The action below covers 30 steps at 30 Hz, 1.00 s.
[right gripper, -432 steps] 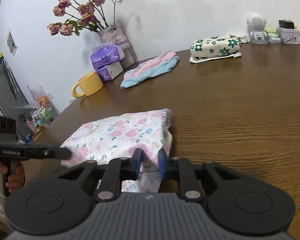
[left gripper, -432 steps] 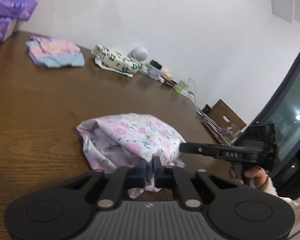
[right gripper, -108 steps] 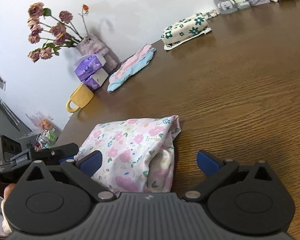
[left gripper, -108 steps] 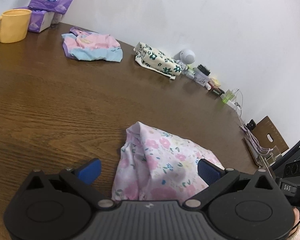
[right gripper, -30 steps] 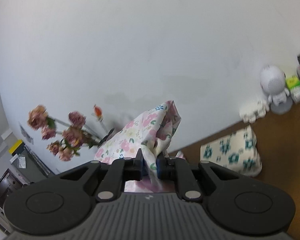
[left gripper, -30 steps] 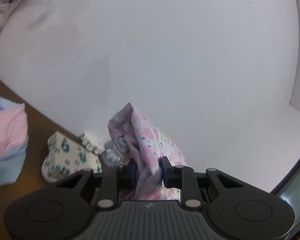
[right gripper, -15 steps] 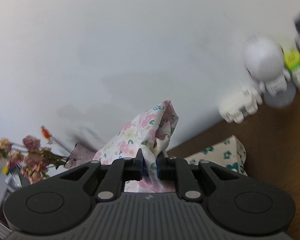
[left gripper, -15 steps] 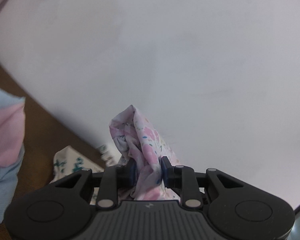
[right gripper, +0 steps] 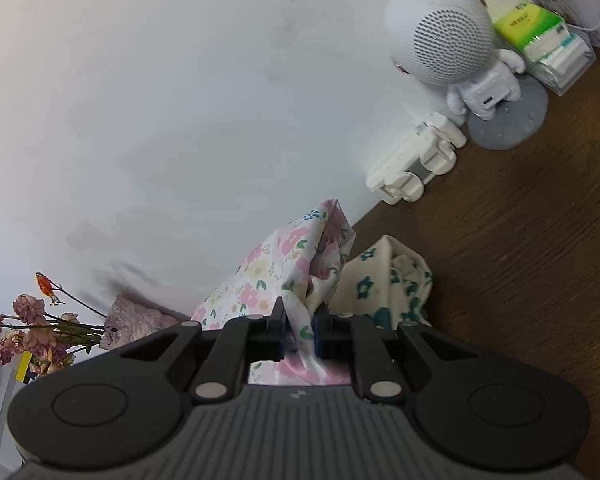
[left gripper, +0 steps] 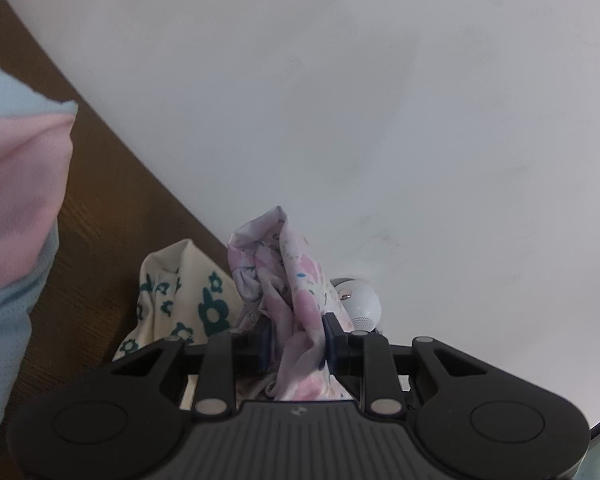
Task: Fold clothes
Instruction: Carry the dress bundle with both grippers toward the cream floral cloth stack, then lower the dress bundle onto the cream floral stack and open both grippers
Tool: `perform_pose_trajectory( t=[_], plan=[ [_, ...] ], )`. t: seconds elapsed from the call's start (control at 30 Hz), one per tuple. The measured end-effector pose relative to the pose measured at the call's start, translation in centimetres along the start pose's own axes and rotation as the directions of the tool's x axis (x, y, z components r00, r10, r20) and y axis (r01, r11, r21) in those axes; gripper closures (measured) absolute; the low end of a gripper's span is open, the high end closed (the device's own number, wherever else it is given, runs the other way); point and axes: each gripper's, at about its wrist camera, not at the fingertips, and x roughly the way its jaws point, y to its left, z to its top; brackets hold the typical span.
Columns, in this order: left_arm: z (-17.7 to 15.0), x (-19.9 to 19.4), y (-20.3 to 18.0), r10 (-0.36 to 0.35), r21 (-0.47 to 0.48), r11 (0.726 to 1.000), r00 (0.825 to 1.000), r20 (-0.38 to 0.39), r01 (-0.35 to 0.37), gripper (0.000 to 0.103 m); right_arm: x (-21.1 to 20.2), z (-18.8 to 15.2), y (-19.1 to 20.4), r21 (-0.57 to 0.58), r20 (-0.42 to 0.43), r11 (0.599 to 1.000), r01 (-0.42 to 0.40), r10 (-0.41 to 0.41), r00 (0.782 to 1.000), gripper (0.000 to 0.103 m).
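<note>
Left gripper (left gripper: 294, 338): fingers pressed in on a bunched fold of the pink floral garment (left gripper: 296, 292), which rises in a crumpled peak between and above the blue pads. Right gripper (right gripper: 299, 334): likewise pinching the same garment (right gripper: 276, 276), cloth standing up between the pads and fanning toward the left of that view. The garment is held by both grippers; whether any part of it touches the tabletop cannot be told.

Just beyond the held cloth, in both views: a folded cream piece with dark teal flowers (left gripper: 180, 296) (right gripper: 392, 284), lying on the brown wooden tabletop (right gripper: 532, 240). Left view, at the near left edge: a folded pink and light-blue piece (left gripper: 16, 216), blurred.

Farther back by the white wall (left gripper: 340, 100): a small white robot-shaped speaker (right gripper: 452, 40) on a grey round base, a white toy vehicle (right gripper: 416, 164) beside it, a green-topped box (right gripper: 540, 36). Far left of the right view: dried roses (right gripper: 24, 328).
</note>
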Motion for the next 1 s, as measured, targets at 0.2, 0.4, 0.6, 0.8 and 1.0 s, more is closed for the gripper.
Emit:
perform_pose_trajectory(
  t=[0.2,0.4,0.6,0.8,1.0],
  plan=[
    [-0.5,0.6,1.8,0.005,-0.03,1.0,1.0,-0.013,-0.006,0.078,0.1,0.1,-0.3,-0.009,0.002,1.0,0.008,-0.008,1.0,0.091],
    [-0.8,0.9,3.3,0.005,-0.064,0.998,1.0,-0.018,-0.006,0.069,0.0,-0.5,0.1,-0.048,0.017,0.998,0.029,-0.028,0.999,0.084],
    [-0.5,0.1,2.5,0.027,0.008,1.0,1.0,-0.015,-0.027,0.035,-1.6,-0.5,1.3,-0.119,0.084,0.991,0.058,-0.048,0.995,0.055],
    [0.6,-1.2,1.2,0.098,0.085,0.991,0.994,0.047,-0.102,0.031,-3.3,0.2,2.6,-0.162,0.18,0.981,0.111,-0.081,0.98,0.046],
    [0.5,-1.1,1.1,0.137,0.063,0.988,0.987,0.081,-0.142,0.059,-2.1,0.2,2.7,-0.144,0.183,0.971,0.194,-0.166,0.969,0.08]
  ],
)
